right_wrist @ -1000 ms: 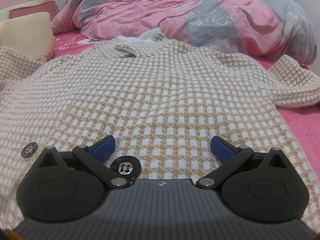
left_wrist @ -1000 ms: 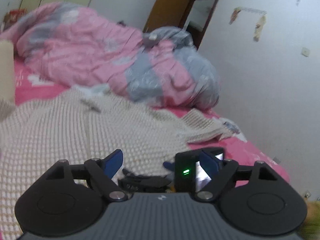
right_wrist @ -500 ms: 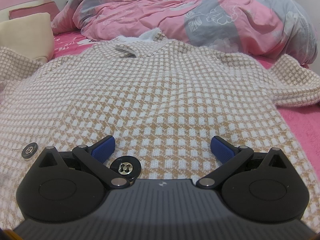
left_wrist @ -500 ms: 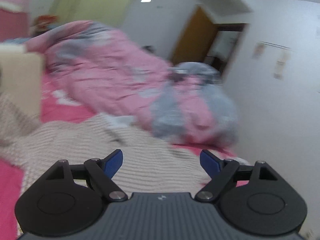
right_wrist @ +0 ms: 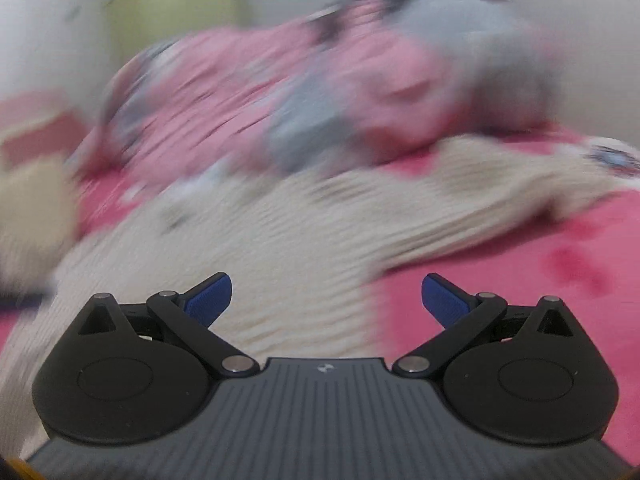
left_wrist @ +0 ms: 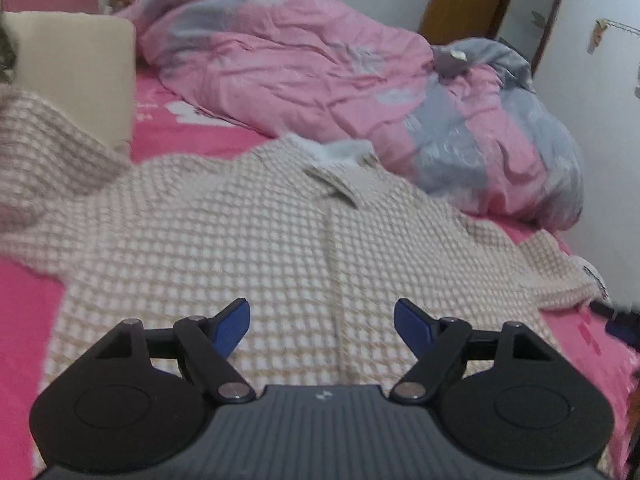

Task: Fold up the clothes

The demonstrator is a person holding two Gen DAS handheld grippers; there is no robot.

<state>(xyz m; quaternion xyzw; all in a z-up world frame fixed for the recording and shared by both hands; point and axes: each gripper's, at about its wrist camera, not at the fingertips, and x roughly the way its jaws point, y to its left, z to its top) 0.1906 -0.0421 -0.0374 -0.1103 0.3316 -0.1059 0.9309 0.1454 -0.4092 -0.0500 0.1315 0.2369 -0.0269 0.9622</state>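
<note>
The sweater [left_wrist: 248,248] is spread flat on the bed [left_wrist: 28,320], its collar [left_wrist: 340,182] at the far end. 1 sleeve [left_wrist: 48,160] is stretched to the left, the other sleeve [left_wrist: 556,276] to the right. A pillow [left_wrist: 76,76] is set at the far left, just behind the left sleeve. A bunched duvet [left_wrist: 340,68] is heaped across the far side of the bed, behind the collar. A door [left_wrist: 460,4] is seen beyond the duvet, far right.
</note>
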